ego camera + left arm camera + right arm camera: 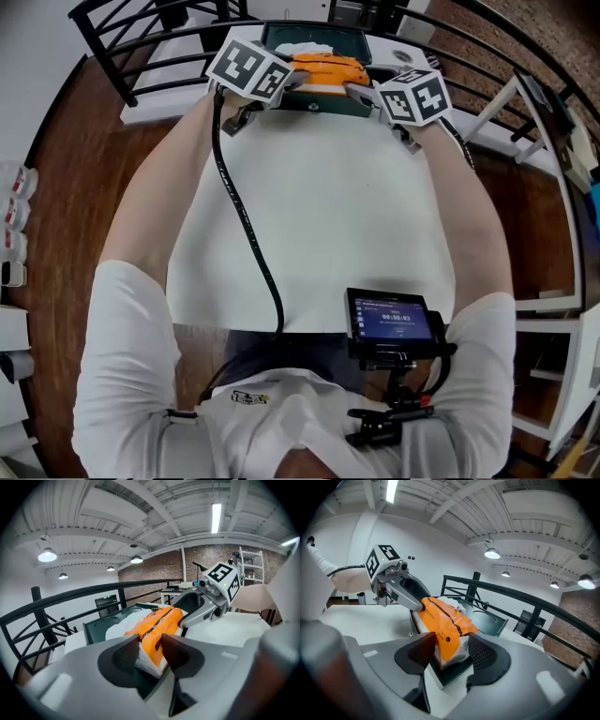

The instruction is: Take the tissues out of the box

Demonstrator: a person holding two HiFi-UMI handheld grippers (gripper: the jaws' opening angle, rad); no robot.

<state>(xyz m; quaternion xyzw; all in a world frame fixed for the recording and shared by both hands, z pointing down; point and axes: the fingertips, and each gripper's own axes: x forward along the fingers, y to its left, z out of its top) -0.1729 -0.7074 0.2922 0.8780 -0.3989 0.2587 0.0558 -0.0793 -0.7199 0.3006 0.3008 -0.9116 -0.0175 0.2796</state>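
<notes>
An orange plastic tissue pack (328, 70) lies lengthwise over a dark green box (281, 36) at the far edge of the white table (309, 216). My left gripper (298, 82) is shut on the pack's left end. My right gripper (361, 91) is shut on its right end. In the left gripper view the pack's white-and-orange end (157, 625) sits pinched between the pads of the left gripper (150, 651). Loose white tissue (122, 623) lies in the box (93, 630) behind it. The right gripper view has the pack (443, 620) clamped between the right gripper's (452, 651) pads, above the box rim (487, 620).
A black railing (141, 47) curves round behind the table. A black cable (234, 206) runs from the left gripper across the tabletop toward the person. A small screen (394, 319) is mounted at the person's chest. White shelving (553, 187) stands at the right.
</notes>
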